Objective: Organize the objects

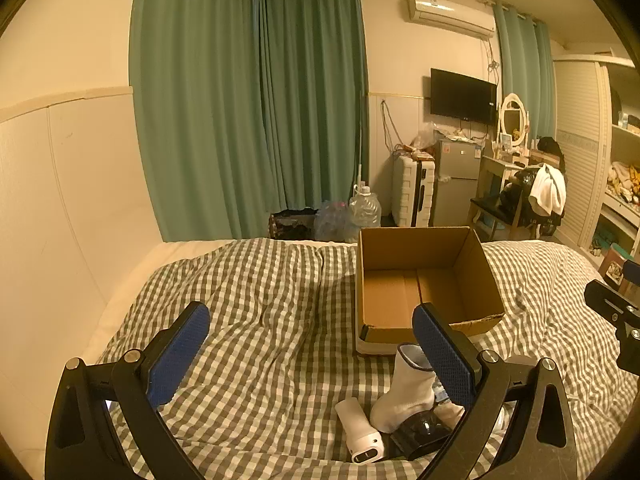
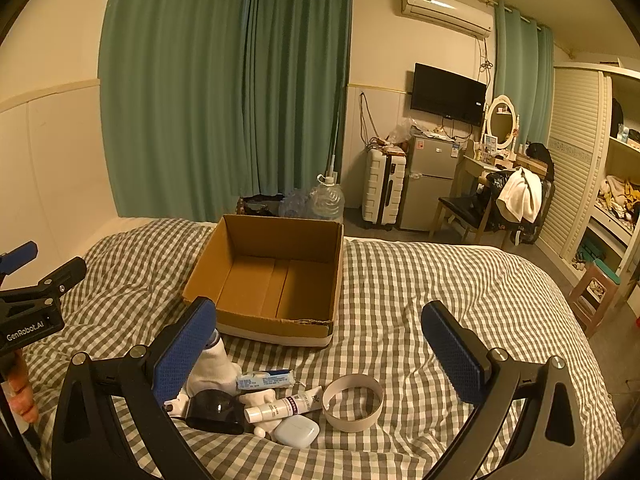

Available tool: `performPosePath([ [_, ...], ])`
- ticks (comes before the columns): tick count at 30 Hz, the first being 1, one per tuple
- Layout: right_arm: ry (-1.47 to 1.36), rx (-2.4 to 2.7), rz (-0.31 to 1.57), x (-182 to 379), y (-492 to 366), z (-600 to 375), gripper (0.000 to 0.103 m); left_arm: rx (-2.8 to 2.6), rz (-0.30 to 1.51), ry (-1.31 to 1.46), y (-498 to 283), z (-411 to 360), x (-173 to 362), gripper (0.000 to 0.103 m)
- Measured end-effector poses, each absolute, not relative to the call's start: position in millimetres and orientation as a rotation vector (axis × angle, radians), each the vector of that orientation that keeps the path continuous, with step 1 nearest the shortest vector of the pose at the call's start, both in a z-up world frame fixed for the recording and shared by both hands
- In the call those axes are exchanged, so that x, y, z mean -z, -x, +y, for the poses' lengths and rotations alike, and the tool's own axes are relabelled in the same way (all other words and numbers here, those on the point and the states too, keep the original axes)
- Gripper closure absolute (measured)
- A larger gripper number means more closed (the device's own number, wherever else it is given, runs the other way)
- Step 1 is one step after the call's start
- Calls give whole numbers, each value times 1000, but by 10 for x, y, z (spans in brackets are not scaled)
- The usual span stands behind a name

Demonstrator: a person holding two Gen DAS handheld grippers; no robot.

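An open cardboard box [image 2: 276,280] sits on the checked bed cover, with nothing inside; it also shows in the left wrist view [image 1: 424,276]. In front of it lies a pile: a white sock [image 2: 214,368], a black round device [image 2: 214,410], a white tube [image 2: 284,405], a blue-white packet [image 2: 265,379], a white earbud case [image 2: 297,431] and a cardboard tape ring [image 2: 352,402]. The left wrist view shows the sock [image 1: 410,394] upright beside a white cylinder device [image 1: 360,436]. My right gripper [image 2: 320,344] is open above the pile. My left gripper [image 1: 312,344] is open, left of the sock.
The bed's checked cover [image 2: 440,300] spreads right and left of the box. Beyond the bed foot stand water jugs [image 2: 328,198], a white suitcase [image 2: 382,188], a small fridge [image 2: 430,184] and a chair with clothes [image 2: 516,196]. A stool [image 2: 592,296] stands at the right.
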State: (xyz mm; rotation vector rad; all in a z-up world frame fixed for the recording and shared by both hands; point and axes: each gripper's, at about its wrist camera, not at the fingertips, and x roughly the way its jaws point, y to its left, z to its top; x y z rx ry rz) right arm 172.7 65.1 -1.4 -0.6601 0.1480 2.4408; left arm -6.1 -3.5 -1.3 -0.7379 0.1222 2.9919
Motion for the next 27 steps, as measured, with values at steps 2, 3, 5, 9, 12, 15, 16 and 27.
performPosePath([
  [2,659,-2440,148,10,-1729,645,0,-2981,121,744,65,-33,16,0],
  [3,660,-2439,149,8,-1727,646,0,-2973,118,747,68,-35,18,0],
  [5,658,-2438,151,5,-1724,646,0,-2956,113,753,73,-41,27,0],
  [9,640,-2376,173,11,-1731,633,0,-2951,117,745,57,-49,25,0],
  [12,636,-2371,172,4,-1743,612,0,-2930,126,736,46,-52,28,0],
  [15,636,-2372,172,7,-1747,597,0,-2913,142,736,40,-47,31,0],
  [16,638,-2372,172,10,-1744,589,0,-2907,148,738,40,-46,34,0],
  [27,624,-2227,211,41,-1731,571,0,-2804,168,761,79,-75,96,0],
])
